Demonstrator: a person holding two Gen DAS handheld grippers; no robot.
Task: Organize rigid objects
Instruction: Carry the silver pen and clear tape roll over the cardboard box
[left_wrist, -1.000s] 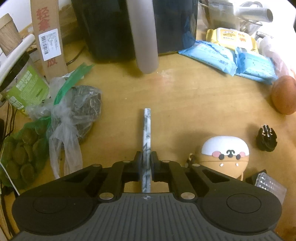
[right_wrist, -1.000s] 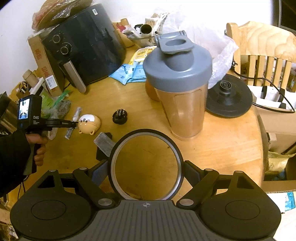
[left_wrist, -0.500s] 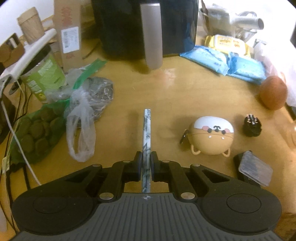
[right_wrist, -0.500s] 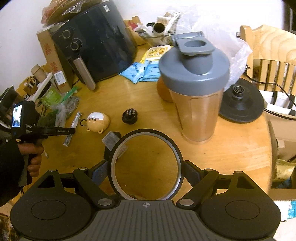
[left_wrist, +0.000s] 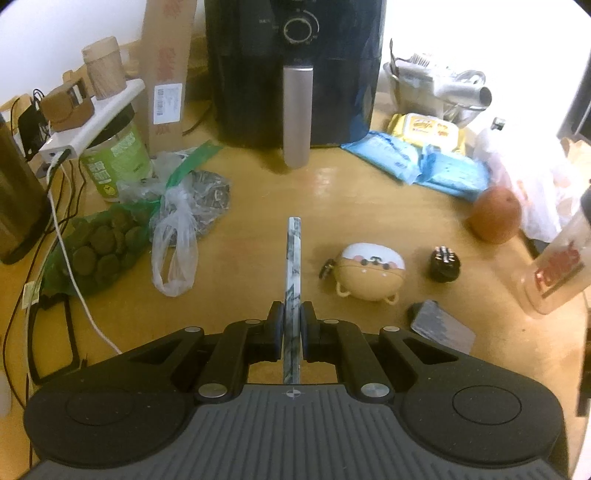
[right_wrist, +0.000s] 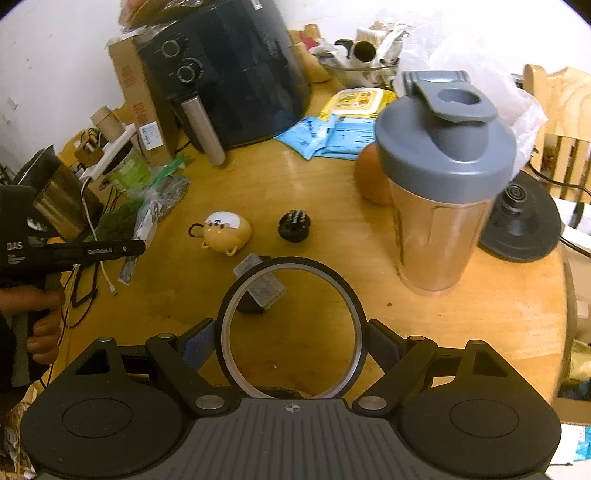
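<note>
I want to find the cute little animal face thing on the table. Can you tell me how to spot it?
Start at the big black air fryer at the back of the wooden table, then come forward toward the middle. There lies a small rounded tan case with a white top, a tiny face with pink cheeks, little feet and a dark clip. The black knobby cylinder beside it has no face.

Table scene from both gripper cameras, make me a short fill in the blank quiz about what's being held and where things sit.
1. The left gripper is shut on a marbled ____.
2. The right gripper holds a round ____.
3. The shaker bottle has a ____ lid.
4. Between the bear-faced case and the shaker bottle sits a small ____ cap.

Missing words: stick; ring; grey; black
</note>
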